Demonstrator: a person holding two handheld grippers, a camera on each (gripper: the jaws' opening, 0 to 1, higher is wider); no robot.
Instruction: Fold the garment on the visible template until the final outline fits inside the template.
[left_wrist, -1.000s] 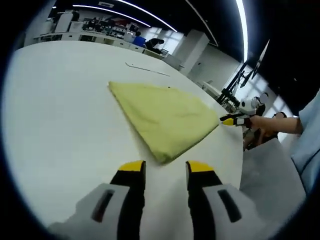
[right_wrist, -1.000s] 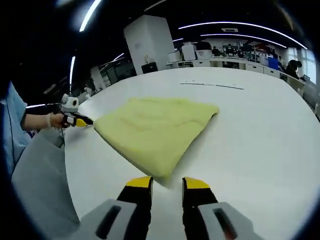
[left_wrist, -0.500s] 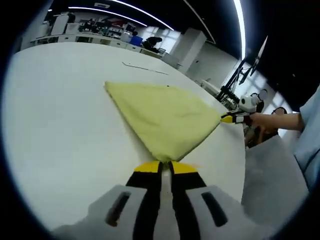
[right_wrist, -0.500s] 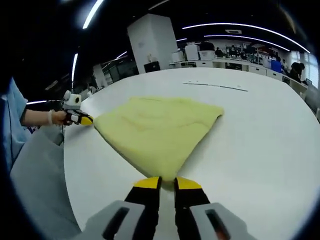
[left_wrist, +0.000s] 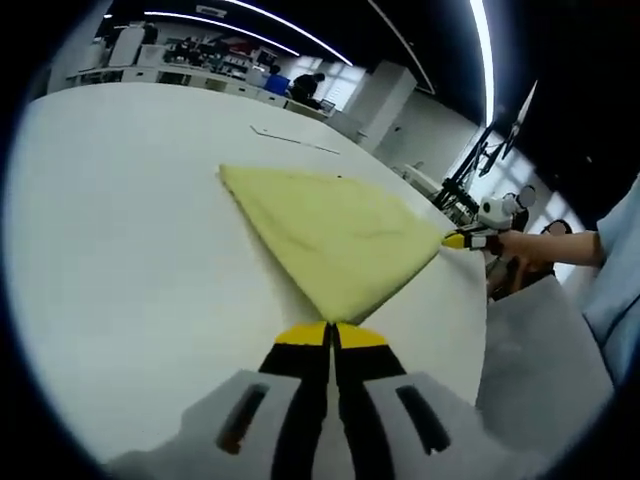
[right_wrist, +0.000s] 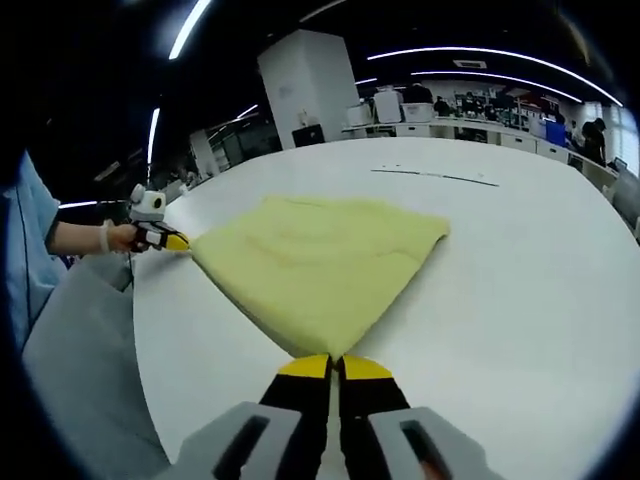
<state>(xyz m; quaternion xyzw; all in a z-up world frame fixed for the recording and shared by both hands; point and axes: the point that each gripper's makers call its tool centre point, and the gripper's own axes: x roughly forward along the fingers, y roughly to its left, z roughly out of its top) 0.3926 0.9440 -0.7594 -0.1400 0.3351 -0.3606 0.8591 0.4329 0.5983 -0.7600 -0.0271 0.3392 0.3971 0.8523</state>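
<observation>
On table (left_wrist: 110, 200): one garment (left_wrist: 335, 235), two grippers (left_wrist: 331, 336) (right_wrist: 333, 367).

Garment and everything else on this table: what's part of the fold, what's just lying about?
Job:
- yellow garment
- left hand-held gripper, shut on a garment corner
- right hand-held gripper, shut on another corner
- white table

Lying about:
- thin line marked on the table
- background desks

Your right gripper (right_wrist: 331, 366) has its yellow-tipped jaws pressed together on the near corner of the folded yellow garment (right_wrist: 320, 263) — it lies flat on the white table (right_wrist: 520, 270). At the cloth's left corner sits your left gripper (right_wrist: 172, 241), held in your hand (right_wrist: 122, 236) — touching the fabric's edge.
</observation>
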